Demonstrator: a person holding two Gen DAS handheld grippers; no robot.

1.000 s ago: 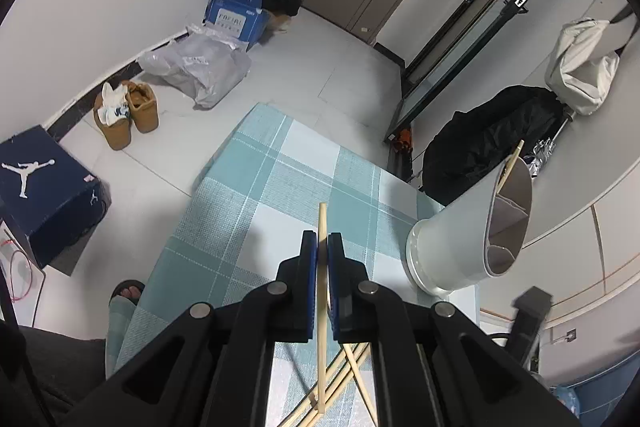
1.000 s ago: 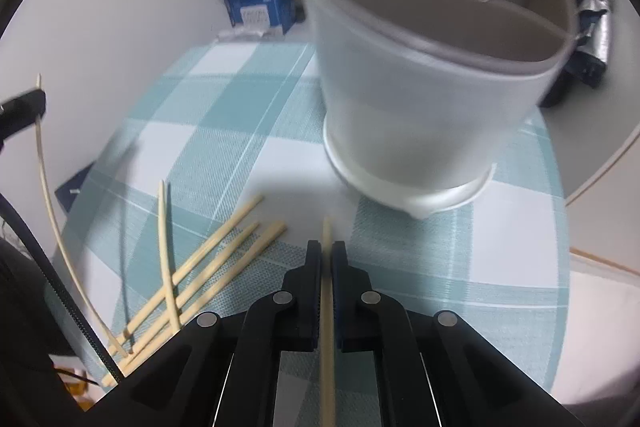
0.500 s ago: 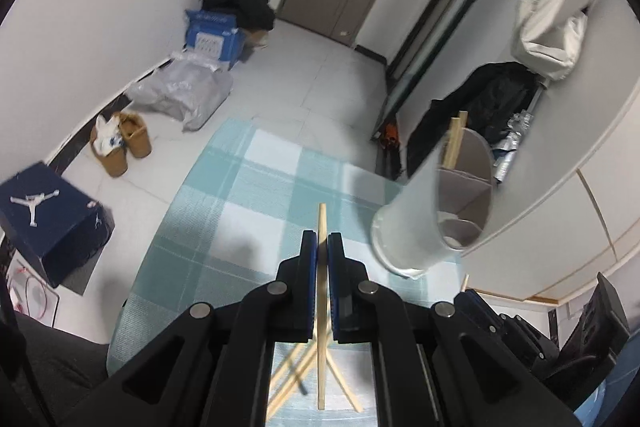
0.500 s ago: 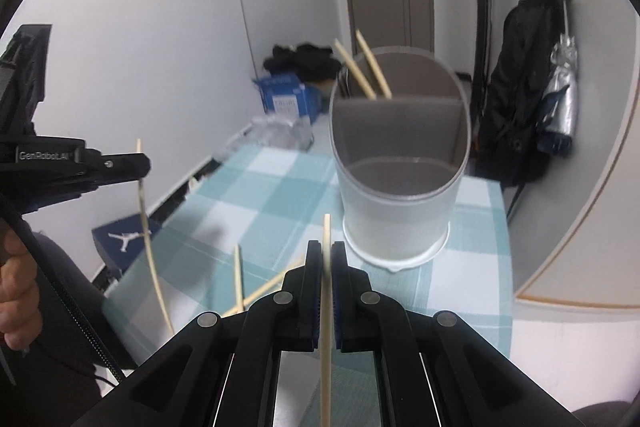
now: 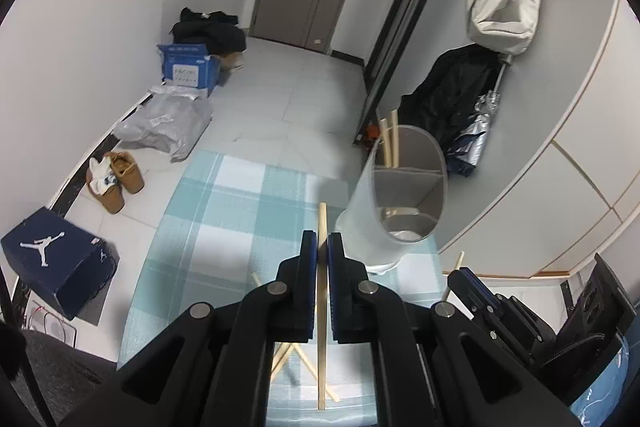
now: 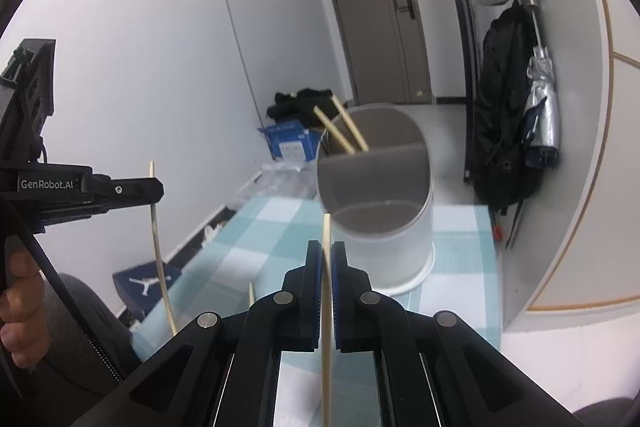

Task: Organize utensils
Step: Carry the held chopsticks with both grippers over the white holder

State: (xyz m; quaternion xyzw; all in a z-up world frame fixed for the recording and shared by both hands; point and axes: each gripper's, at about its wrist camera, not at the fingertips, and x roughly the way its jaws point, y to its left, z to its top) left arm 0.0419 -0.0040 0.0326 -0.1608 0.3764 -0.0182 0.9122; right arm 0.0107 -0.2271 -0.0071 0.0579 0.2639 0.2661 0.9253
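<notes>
Chopsticks partly sorted: two already stand in the rear compartment of the translucent divided holder (image 5: 404, 195), their tops leaning out over its rim (image 6: 340, 131). Left tongs (image 5: 322, 247) are clamped narrow on one chopstick (image 5: 321, 307), held roughly upright above the counter (image 5: 224, 211) with its checked teal cloth, just beside the holder's near wall. Right tongs (image 6: 327, 259) are likewise closed on a second chopstick (image 6: 326, 307), its tip pointing toward the holder's front compartment, which appears to hold no sticks. Judged from this, both held sticks remain to be lowered into the holder, and several loose chopsticks (image 5: 292, 355) on the cloth below the left tongs are yet to be collected; the task looks under halfway. Hidden or unclear: the loose sticks are largely masked by the tong arms, so their count cannot be told; the lower ends of both held sticks run out of frame or behind the tongs; the holder floor is only partly visible; the left tongs, seen from the right wrist view (image 6: 154, 187), are cropped at the edge.
</notes>
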